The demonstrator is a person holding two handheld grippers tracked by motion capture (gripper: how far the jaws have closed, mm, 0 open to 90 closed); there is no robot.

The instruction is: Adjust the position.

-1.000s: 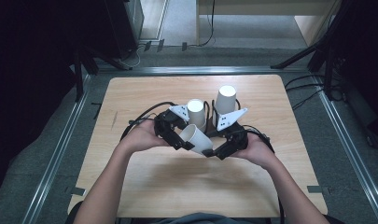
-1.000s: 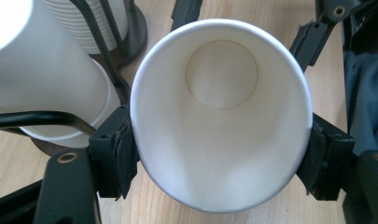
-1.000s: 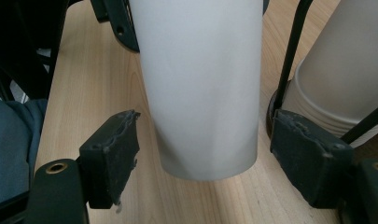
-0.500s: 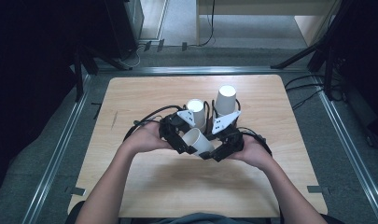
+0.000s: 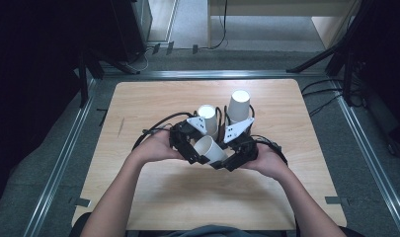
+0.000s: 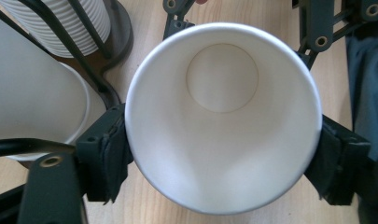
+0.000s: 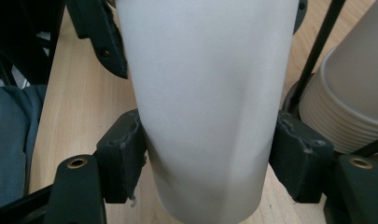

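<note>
Gripping paper cup both ends: left gripper w/ jaws easing wider at rim, right gripper clamping onto base.

The paper cup is showing plain white between the matte black tongs, the ribbed cup stack at ten o'clock is looking white too, and the bench is showing pale wood grain.

Light wood counter with rounded corners, on a grey floor. Standing on it just beyond the jaws: two stacks of white paper cups in black wire holders, side by side. Black cables lie on the wood beside the jaws.
</note>
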